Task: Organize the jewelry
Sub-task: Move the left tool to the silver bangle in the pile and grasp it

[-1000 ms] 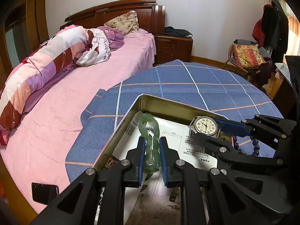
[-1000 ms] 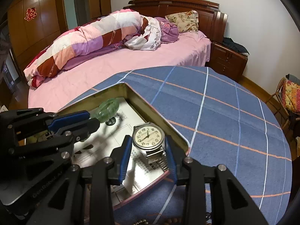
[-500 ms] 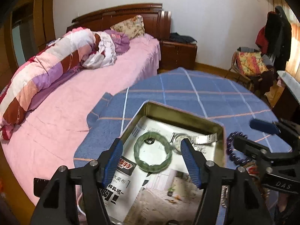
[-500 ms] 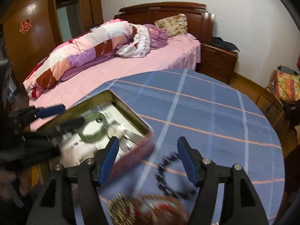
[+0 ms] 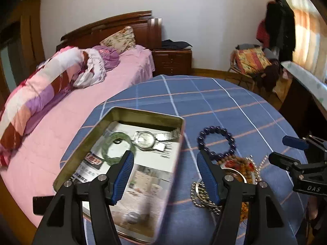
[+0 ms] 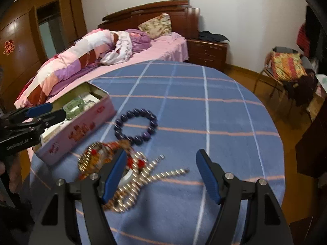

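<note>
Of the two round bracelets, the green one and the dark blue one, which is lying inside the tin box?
The green bracelet lies inside the tin box, beside the watch. The dark blue beaded bracelet lies outside it on the blue cloth.

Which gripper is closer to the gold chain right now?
Right. The right gripper hangs open right over the gold chain, one finger across it. The left gripper is open too, above the tin's right edge, with the chain off to its right.

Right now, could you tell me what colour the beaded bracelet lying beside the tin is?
Dark blue-purple beaded bracelet, clearest in the right wrist view.
</note>
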The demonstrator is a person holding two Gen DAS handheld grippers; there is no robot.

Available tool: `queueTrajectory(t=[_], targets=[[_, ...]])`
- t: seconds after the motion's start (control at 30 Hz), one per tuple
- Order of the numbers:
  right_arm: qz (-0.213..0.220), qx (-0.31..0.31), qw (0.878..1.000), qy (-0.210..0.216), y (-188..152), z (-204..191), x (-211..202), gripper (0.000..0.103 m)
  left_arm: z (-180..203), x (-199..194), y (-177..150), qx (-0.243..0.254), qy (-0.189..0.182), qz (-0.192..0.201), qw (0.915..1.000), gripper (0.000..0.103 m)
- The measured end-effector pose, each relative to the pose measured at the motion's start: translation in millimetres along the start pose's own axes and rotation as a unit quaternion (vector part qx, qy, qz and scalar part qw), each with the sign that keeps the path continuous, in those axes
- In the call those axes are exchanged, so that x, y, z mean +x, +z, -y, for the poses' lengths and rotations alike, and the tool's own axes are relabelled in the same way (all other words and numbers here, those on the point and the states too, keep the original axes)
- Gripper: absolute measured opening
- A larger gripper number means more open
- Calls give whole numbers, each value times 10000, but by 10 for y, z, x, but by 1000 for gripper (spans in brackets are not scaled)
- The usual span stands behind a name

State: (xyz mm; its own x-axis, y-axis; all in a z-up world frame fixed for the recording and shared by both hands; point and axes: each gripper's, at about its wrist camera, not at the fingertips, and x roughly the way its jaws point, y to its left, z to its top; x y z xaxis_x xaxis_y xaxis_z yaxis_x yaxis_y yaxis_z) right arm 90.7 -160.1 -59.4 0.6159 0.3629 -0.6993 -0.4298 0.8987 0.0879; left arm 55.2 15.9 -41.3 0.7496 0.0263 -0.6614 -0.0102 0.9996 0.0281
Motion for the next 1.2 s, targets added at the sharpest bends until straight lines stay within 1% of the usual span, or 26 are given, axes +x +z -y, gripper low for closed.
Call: queueTrajectory(t=[0.1, 0.3, 0.33, 0.4, 0.57, 0.67, 0.77, 0.83, 0.9, 0.97, 1.1, 1.2], targets=[[-29, 98, 9999, 21, -65, 60, 17, 73, 65, 5, -52, 65, 63, -85, 9999, 64], [-12, 82, 10000, 50, -189, 76, 37, 73, 69, -27, -188, -13, 95, -215, 9997, 64], [-3, 78, 10000, 48, -193, 74, 42, 72, 78, -28, -194, -12, 86, -218, 9997, 64], [-10, 76, 10000, 9, -221, 95, 38, 66, 124, -46, -208, 17, 88, -190, 9998, 64], [-37, 118, 9997, -232, -312, 220, -20, 63, 210, -145, -211, 85, -99, -70, 9999, 64], [-43, 175, 9995, -259, -351, 250, -45, 63, 319, -168, -232, 226, -256, -68, 9994, 55], [-52, 148, 9996, -248, -364, 235, -43, 63, 448, -169, -258, 378, -373, -84, 9986, 54], [-50, 133, 9996, -234, -360, 221, -34, 63, 515, -164, -264, 490, -426, -97, 9978, 51], [-60, 114, 9997, -214, -366, 198, -22, 63, 580, -149, -267, 607, -457, -121, 9970, 42], [-75, 84, 9997, -206, -376, 178, -5, 63, 639, -108, -256, 691, -534, -178, 9960, 39], [-104, 68, 9997, -203, -397, 148, 11, 63, 715, 52, -172, 741, -589, -341, 9949, 26], [-72, 68, 9997, -229, -398, 148, -1, 63, 775, 159, -87, 702, -695, -499, 9939, 26]])
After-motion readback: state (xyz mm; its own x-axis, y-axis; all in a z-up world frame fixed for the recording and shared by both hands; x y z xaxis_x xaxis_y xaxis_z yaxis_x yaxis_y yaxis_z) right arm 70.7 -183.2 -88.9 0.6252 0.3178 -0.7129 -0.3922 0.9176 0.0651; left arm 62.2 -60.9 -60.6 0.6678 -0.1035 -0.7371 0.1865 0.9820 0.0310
